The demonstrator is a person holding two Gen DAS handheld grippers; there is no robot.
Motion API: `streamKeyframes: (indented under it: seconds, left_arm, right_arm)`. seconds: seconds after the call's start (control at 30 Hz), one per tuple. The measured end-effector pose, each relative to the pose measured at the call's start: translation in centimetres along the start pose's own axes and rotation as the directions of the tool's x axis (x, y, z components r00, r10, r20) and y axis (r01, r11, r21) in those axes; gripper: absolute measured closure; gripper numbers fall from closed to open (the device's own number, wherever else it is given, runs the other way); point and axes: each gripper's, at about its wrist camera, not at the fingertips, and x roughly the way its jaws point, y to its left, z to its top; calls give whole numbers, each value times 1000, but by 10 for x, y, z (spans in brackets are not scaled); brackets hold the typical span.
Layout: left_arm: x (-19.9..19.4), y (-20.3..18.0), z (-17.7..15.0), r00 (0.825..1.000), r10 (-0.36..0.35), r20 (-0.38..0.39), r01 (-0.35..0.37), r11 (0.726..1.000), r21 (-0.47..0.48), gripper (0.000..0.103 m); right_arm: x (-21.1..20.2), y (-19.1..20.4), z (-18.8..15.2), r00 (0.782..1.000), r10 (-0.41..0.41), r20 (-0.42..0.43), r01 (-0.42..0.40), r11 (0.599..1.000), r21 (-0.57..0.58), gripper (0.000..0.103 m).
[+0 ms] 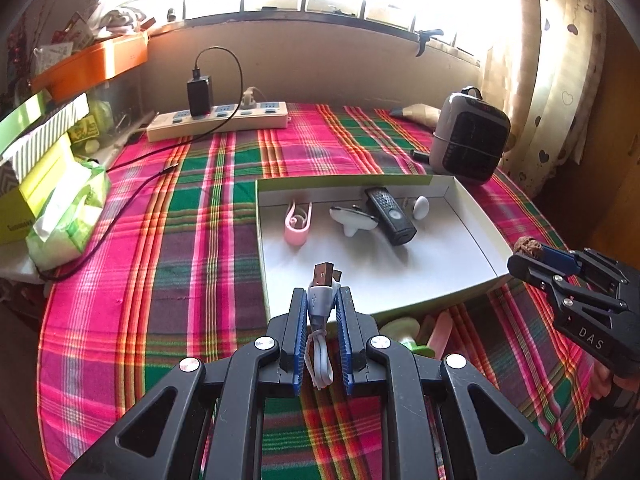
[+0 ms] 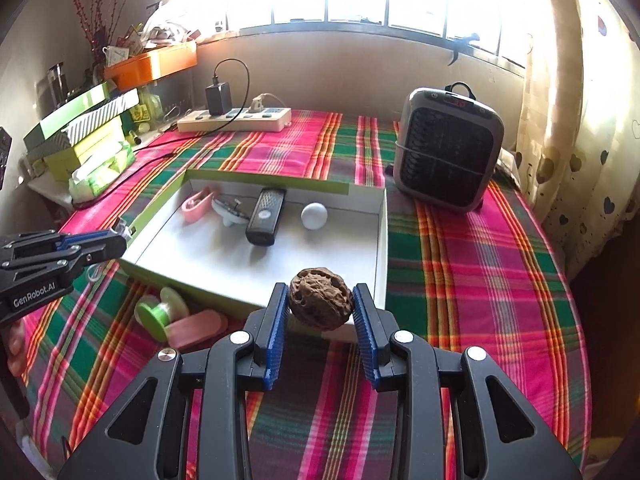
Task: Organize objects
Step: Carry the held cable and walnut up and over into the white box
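Both hands loaded, box just ahead.
My left gripper pinches the USB cable; my right gripper clamps the walnut at the white box's near edge.

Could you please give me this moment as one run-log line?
left gripper: shut on white USB cable | right gripper: shut on walnut | both near white box | box: four items

The cloth is plaid in pink, green, red and orange, and on it sits a white box with a green outer rim. Inside lie a pink clip, a black remote and a white ball. A brown walnut sits between blue pads, a white cable between the other black gripper's; far right stands a grey-and-black heater.
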Motion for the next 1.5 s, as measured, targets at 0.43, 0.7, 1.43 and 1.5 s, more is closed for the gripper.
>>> streamKeyframes:
  seconds: [0.43,0.7,1.43,1.5]
  left_arm:
    - [31,3,23,999,-24,-28,24,1000,-2,90]
    - [47,5,31,999,-34,-43,34,999,-2,90]
    - [79,8,39,996,-22,-90,21,1000,-10,90]
    - [80,8,39,996,-20,-89,19,1000,-11,90]
  right_arm:
    - [44,-5,37,999,-32,-22,31,999,-33,69]
    - [72,-5,48,996,-66,-60,62,995,-76,69]
    - [111,-8,52,988,-103,-118,89,989,-119,69]
    - [113,-8,51,987,-101,-121,87,989,-118,69]
